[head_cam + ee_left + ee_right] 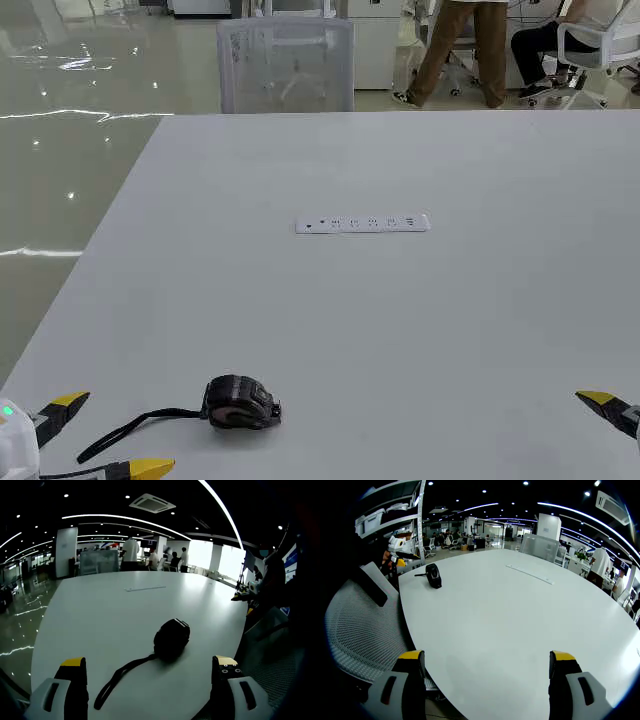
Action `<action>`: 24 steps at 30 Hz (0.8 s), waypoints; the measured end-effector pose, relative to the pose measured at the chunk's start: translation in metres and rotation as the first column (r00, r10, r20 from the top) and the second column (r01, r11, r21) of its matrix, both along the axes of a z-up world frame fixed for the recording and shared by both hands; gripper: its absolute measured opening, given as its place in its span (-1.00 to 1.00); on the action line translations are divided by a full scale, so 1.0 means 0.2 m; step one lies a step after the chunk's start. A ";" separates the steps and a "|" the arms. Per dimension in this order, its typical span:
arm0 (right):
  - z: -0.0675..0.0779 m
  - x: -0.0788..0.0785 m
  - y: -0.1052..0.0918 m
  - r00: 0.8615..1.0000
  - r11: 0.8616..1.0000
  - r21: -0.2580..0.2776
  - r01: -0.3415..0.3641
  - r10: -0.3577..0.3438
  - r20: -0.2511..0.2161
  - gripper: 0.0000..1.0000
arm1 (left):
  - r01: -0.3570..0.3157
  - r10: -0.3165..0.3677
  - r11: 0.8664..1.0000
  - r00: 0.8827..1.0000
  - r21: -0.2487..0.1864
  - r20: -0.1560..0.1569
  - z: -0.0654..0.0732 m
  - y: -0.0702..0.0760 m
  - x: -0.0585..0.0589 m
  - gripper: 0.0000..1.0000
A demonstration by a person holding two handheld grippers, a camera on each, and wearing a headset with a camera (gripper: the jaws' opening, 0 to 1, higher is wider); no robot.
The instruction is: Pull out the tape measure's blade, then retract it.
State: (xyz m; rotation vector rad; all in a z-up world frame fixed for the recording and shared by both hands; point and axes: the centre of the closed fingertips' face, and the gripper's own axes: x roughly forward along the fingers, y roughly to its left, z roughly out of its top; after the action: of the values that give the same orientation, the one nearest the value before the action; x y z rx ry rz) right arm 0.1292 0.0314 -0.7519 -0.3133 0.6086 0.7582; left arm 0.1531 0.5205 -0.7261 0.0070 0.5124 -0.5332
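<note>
Left gripper [149,662], right gripper [487,655], both agape, one tape measure [240,402]

My head view looks forward and down across the table [400,320]. My left gripper view sits low and close to the tape measure [171,637], while my right gripper view faces it from well away. All three seem to share the power strip [362,223].

Black tape measure [241,402], white table [400,320], yellow-tipped left gripper [100,432].
</note>
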 end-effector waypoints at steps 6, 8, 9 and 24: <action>-0.01 0.00 0.00 1.000 1.000 0.003 0.002 -0.002 -0.005 1.00 | 0.000 0.000 1.000 1.000 -0.003 -0.001 0.00 -0.01 0.00 1.00; -0.01 0.00 0.00 1.000 1.000 0.002 0.002 -0.002 -0.004 1.00 | -0.001 0.001 1.000 1.000 -0.004 -0.002 0.00 -0.01 0.00 1.00; -0.01 0.00 0.00 1.000 1.000 0.003 0.002 -0.002 -0.004 1.00 | 0.000 0.000 1.000 1.000 -0.005 -0.001 0.00 -0.01 0.00 1.00; -0.01 -0.01 0.01 1.000 1.000 0.006 0.006 -0.006 -0.007 1.00 | -0.005 0.005 1.000 1.000 -0.007 -0.004 0.00 0.00 0.00 1.00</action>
State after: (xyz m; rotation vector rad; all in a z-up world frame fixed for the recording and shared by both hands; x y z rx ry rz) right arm 0.1278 0.0326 -0.7534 -0.3031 0.6131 0.7552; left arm 0.1537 0.5205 -0.7260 -0.0017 0.5141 -0.5301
